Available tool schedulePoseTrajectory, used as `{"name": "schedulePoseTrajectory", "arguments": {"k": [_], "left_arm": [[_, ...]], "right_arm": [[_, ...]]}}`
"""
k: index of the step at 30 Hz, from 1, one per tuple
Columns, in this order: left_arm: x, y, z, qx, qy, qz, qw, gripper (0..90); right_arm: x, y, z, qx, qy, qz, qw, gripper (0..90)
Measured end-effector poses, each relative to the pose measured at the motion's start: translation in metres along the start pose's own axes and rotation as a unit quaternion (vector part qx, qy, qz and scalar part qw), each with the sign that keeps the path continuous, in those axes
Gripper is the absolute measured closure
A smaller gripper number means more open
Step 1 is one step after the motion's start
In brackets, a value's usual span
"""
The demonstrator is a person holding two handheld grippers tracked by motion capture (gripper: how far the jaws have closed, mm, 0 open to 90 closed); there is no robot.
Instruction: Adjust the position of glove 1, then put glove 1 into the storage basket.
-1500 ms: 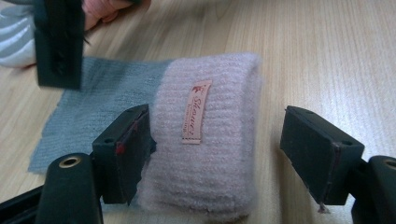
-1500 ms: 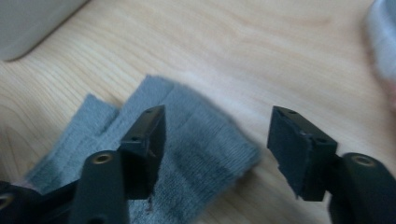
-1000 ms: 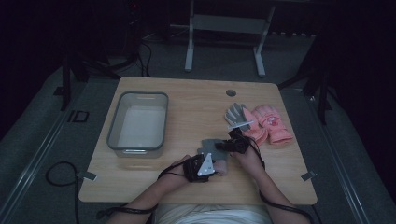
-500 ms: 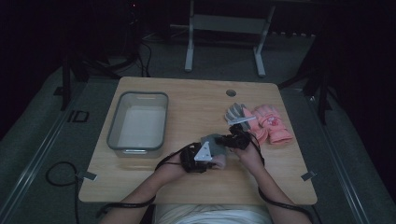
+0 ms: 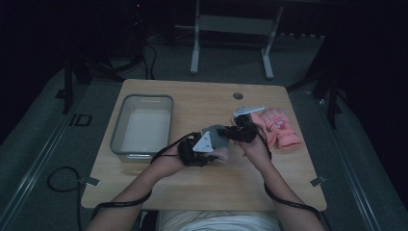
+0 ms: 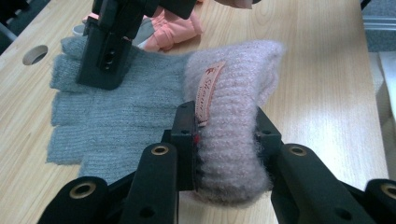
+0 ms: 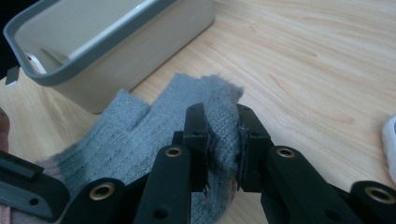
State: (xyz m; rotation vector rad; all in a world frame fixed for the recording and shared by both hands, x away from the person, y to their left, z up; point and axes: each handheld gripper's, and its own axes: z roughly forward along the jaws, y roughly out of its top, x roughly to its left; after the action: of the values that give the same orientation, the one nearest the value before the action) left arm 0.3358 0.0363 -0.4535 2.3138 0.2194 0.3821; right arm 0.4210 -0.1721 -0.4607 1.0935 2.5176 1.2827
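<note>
Pale pink ribbed knit, the cuff (image 6: 233, 116) of a grey glove (image 6: 116, 112), sits clamped between the jaws of the left gripper (image 6: 224, 154) at the bottom centre of its own view, a small label showing on the knit. In the right gripper view, the right gripper (image 7: 223, 144) is pinched on a fold of the same glove's finger end, low in the frame. From above, the glove lies mid-table between both grippers. A grey bin (image 5: 142, 126) stands left of centre, and pink gloves (image 5: 279, 127) lie right, on the wooden table (image 5: 202, 96).
</note>
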Motion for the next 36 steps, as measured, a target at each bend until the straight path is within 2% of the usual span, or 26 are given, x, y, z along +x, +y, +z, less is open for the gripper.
{"name": "schedulePoseTrajectory", "arguments": {"k": [2, 11, 20, 26, 36], "left_arm": [[0.002, 0.001, -0.005, 0.006, 0.002, 0.005, 1.0000, 69.6], [0.013, -0.001, -0.022, 0.018, 0.002, 0.005, 0.9998, 69.6], [0.029, -0.004, -0.046, 0.040, 0.020, 0.015, 0.9989, 69.6], [0.040, -0.014, -0.065, 0.051, 0.032, 0.015, 0.9981, 69.6], [0.057, -0.039, -0.095, 0.069, 0.050, 0.002, 0.9964, 69.6]], "right_arm": [[0.004, 0.004, 0.001, -0.001, -0.002, -0.004, 1.0000, 77.5], [0.013, 0.022, 0.007, -0.005, 0.006, -0.009, 0.9999, 77.5], [0.026, 0.051, 0.019, -0.010, 0.014, -0.018, 0.9997, 77.5], [0.041, 0.074, 0.031, -0.014, 0.019, -0.035, 0.9991, 77.5], [0.069, 0.109, 0.057, -0.017, 0.032, -0.058, 0.9976, 77.5]]}}
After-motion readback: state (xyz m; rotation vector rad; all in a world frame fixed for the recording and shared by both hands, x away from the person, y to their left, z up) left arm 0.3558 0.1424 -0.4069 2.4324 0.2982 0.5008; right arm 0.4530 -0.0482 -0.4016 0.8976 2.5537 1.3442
